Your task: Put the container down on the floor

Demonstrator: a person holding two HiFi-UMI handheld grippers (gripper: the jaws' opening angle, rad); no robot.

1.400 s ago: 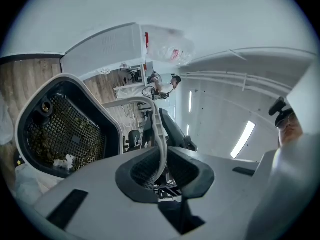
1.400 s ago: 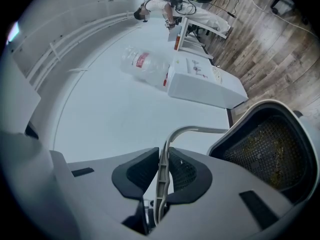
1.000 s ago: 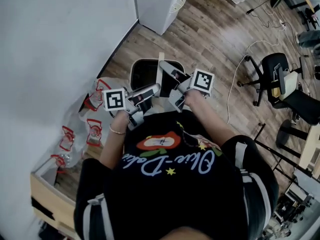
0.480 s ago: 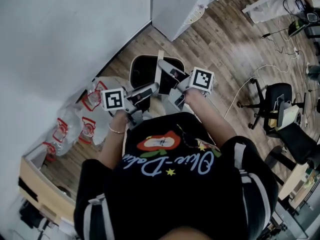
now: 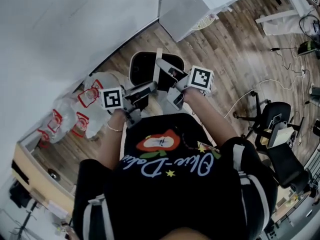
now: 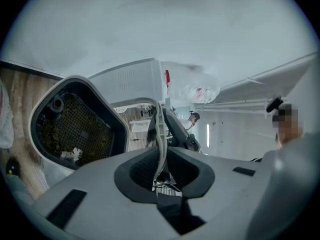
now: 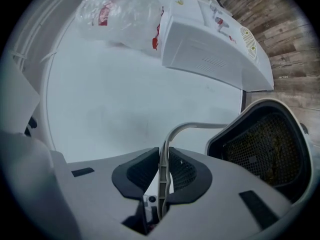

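Observation:
The container is a black bin with a pale rim, a mesh inner and a thin white handle. It hangs above the wood floor in front of me. My left gripper is shut on the handle; the bin's open mouth shows at the left of the left gripper view. My right gripper is shut on the same handle from the other side, and the bin shows at the right of the right gripper view. Both grippers point roughly level.
A white wall runs along the left. A white cabinet stands past the bin. Clear plastic bags lie by the wall, a wooden box sits at lower left. An office chair and cables are on the right.
Both grippers, still shut on the handle, have carried the bin along the wall towards the white cabinet and a little lower. The bags and the wooden box have slid left in the picture.

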